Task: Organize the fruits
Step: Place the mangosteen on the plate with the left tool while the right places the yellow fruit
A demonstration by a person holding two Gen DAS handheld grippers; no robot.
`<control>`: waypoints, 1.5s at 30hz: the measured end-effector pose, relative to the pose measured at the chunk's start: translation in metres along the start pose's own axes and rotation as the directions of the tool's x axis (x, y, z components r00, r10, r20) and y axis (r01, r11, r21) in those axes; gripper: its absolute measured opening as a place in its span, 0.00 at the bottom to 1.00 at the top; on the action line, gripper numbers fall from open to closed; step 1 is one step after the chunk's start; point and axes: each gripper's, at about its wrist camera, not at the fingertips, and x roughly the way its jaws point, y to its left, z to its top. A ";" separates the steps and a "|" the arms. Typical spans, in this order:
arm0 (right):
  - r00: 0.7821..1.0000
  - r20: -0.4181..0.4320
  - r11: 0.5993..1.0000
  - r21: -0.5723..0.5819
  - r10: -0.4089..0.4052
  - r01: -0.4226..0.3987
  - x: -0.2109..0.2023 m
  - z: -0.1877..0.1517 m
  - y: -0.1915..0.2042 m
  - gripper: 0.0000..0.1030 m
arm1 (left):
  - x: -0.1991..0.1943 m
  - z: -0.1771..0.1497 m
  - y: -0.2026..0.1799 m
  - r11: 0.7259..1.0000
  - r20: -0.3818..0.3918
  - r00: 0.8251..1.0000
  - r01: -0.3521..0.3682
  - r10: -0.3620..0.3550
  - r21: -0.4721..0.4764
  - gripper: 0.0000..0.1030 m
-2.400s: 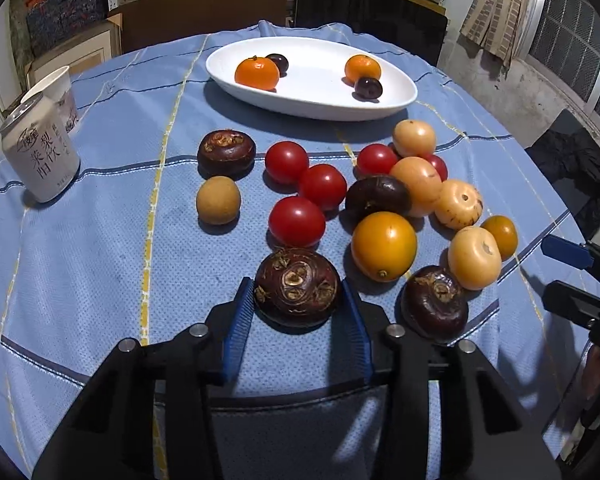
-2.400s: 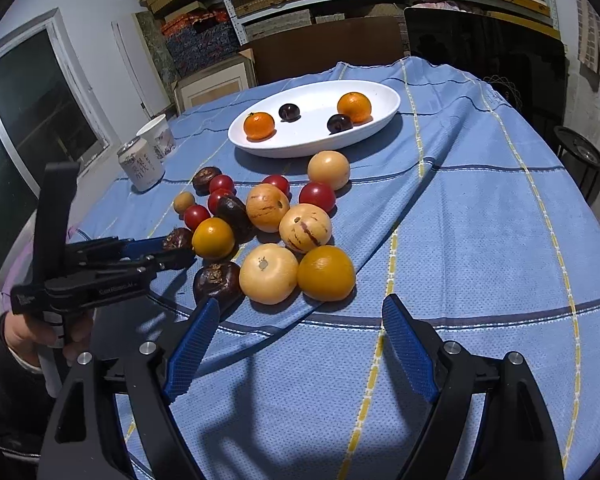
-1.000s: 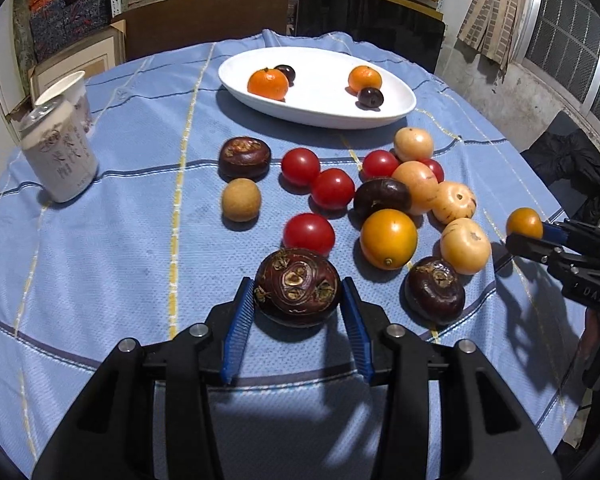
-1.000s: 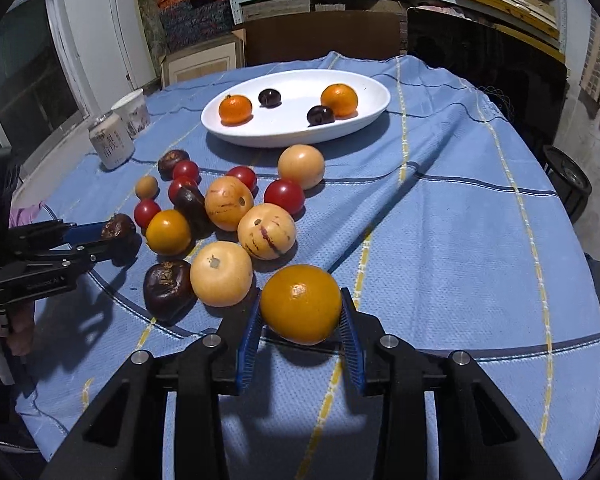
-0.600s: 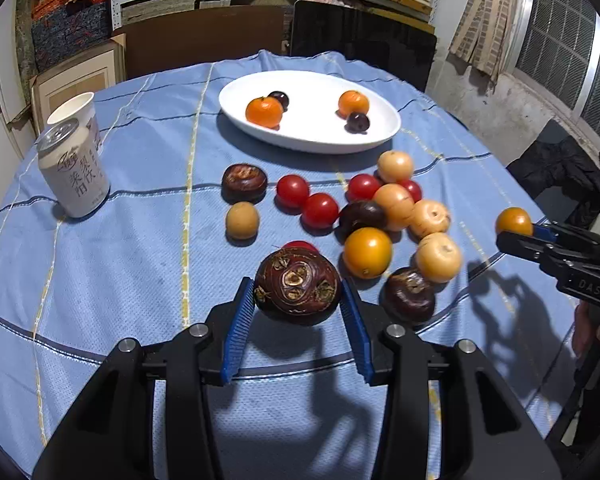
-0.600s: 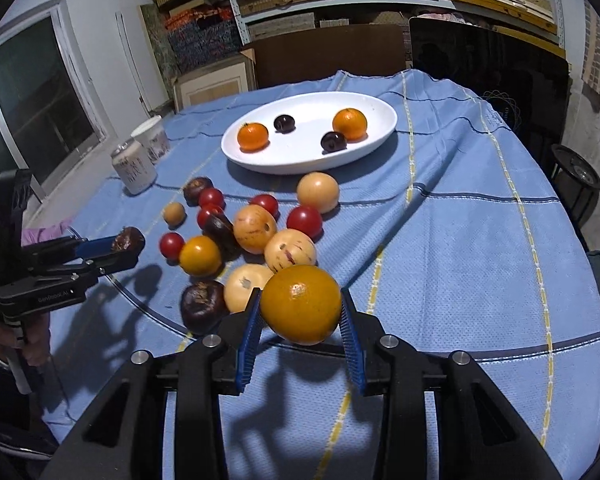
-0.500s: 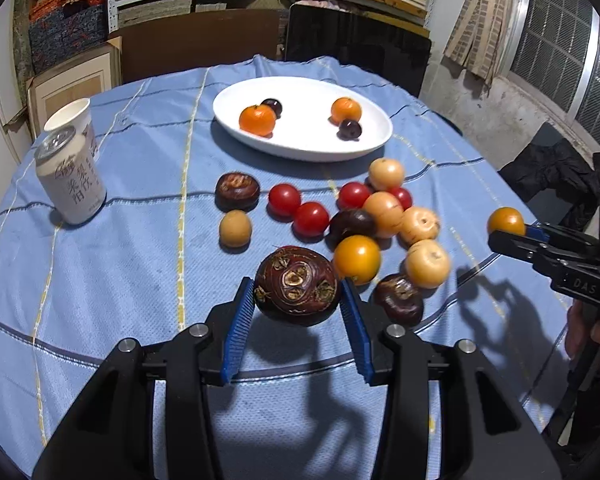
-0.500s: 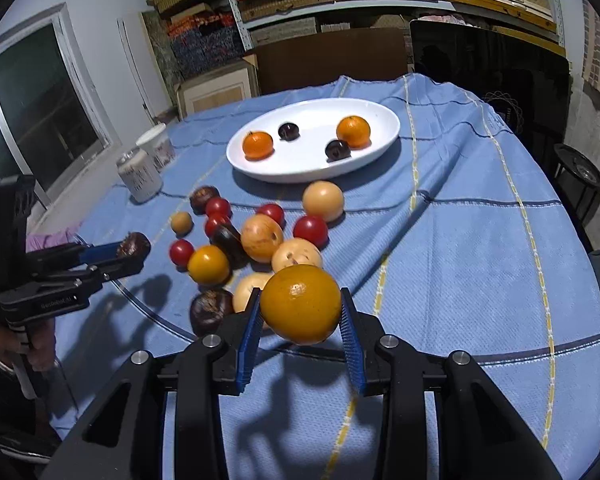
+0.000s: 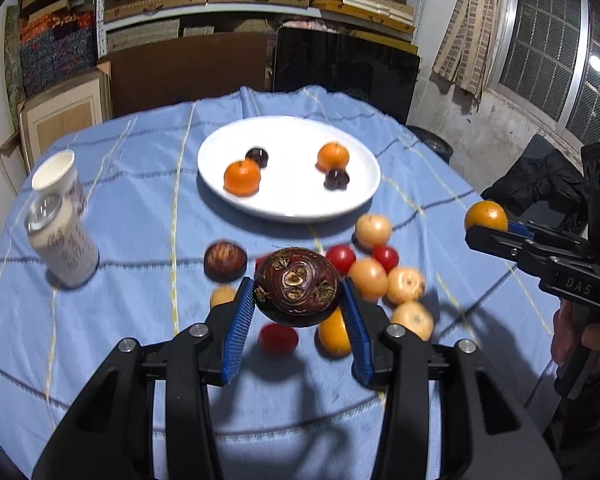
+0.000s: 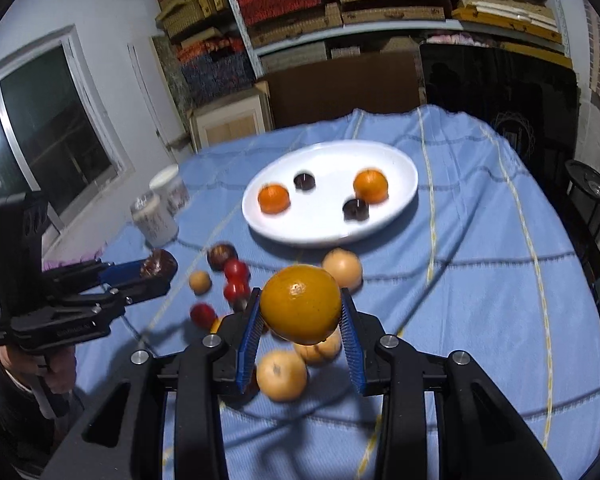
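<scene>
My left gripper is shut on a dark brown wrinkled fruit, held in the air above the blue tablecloth. My right gripper is shut on an orange, also lifted clear of the cloth. Each gripper shows in the other's view: the right one at the right edge with its orange, the left one at the left with the brown fruit. Beyond both lies the white oval plate, carrying two small oranges and two dark plums.
Several loose fruits, red, pale yellow, orange and dark, lie on the cloth between me and the plate. A drink can and a white cup stand at the left. Shelves, boxes and a dark chair stand behind the round table.
Both grippers have risen with their fruits, so the table and the loose fruits look smaller and lower. The plate now sits nearer the middle of each view.
</scene>
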 end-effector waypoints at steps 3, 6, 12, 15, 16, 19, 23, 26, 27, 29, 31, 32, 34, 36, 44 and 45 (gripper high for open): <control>1.000 0.019 1.000 -0.002 -0.008 0.008 0.005 0.015 -0.002 0.36 | 0.004 0.016 -0.001 1.000 0.019 1.000 0.007 -0.007 0.010 0.42; 0.999 0.045 1.000 0.008 -0.016 0.015 0.012 0.032 -0.005 0.36 | 0.012 0.032 0.000 1.000 0.026 1.000 0.002 -0.002 0.006 0.42; 0.998 0.038 0.999 0.000 -0.050 0.050 0.045 0.060 -0.010 0.37 | 0.041 0.057 0.006 0.999 0.023 0.999 -0.038 0.039 -0.032 0.42; 0.997 0.018 0.997 -0.008 -0.078 0.078 0.065 0.068 -0.012 0.37 | 0.065 0.067 0.008 0.995 -0.013 0.997 -0.075 0.075 -0.059 0.42; 0.996 0.014 0.996 -0.011 -0.088 0.088 0.072 0.071 -0.013 0.36 | 0.070 0.070 0.008 0.995 -0.017 0.997 -0.078 0.077 -0.064 0.42; 0.996 -0.004 0.996 -0.002 -0.093 0.093 0.089 0.077 -0.017 0.37 | 0.090 0.079 0.011 0.993 -0.039 0.995 -0.090 0.087 -0.078 0.42; 0.995 -0.024 0.995 0.006 -0.095 0.095 0.103 0.079 -0.022 0.37 | 0.108 0.087 0.011 0.990 -0.042 0.992 -0.123 0.121 -0.072 0.42; 0.995 -0.033 0.995 0.009 -0.097 0.098 0.109 0.078 -0.025 0.37 | 0.115 0.089 0.014 0.990 -0.051 0.992 -0.118 0.114 -0.081 0.42; 0.994 -0.039 0.995 0.007 -0.098 0.099 0.111 0.077 -0.025 0.37 | 0.117 0.090 0.015 0.989 -0.054 0.992 -0.118 0.114 -0.085 0.42; 0.993 -0.045 0.994 0.002 -0.106 0.106 0.114 0.076 -0.025 0.37 | 0.121 0.090 0.015 0.989 -0.058 0.991 -0.124 0.120 -0.084 0.42; 0.993 -0.049 0.994 0.002 -0.108 0.109 0.117 0.076 -0.024 0.37 | 0.123 0.089 0.016 0.988 -0.063 0.991 -0.125 0.120 -0.089 0.42; 0.993 -0.049 0.994 0.002 -0.108 0.108 0.118 0.075 -0.024 0.37 | 0.124 0.089 0.017 0.988 -0.065 0.991 -0.124 0.118 -0.091 0.42; 0.992 -0.052 0.994 -0.004 -0.112 0.112 0.120 0.075 -0.023 0.37 | 0.127 0.089 0.017 0.988 -0.068 0.990 -0.126 0.120 -0.092 0.42; 0.992 -0.057 0.993 -0.010 -0.115 0.115 0.121 0.074 -0.022 0.37 | 0.129 0.089 0.018 0.987 -0.069 0.990 -0.126 0.120 -0.095 0.42; 0.985 -0.100 0.989 -0.043 -0.142 0.138 0.138 0.073 -0.020 0.37 | 0.143 0.089 0.015 0.988 -0.086 0.988 -0.136 0.129 -0.079 0.42; 0.984 -0.108 0.990 -0.043 -0.140 0.136 0.140 0.072 -0.021 0.37 | 0.146 0.089 0.015 0.988 -0.095 0.987 -0.137 0.129 -0.077 0.42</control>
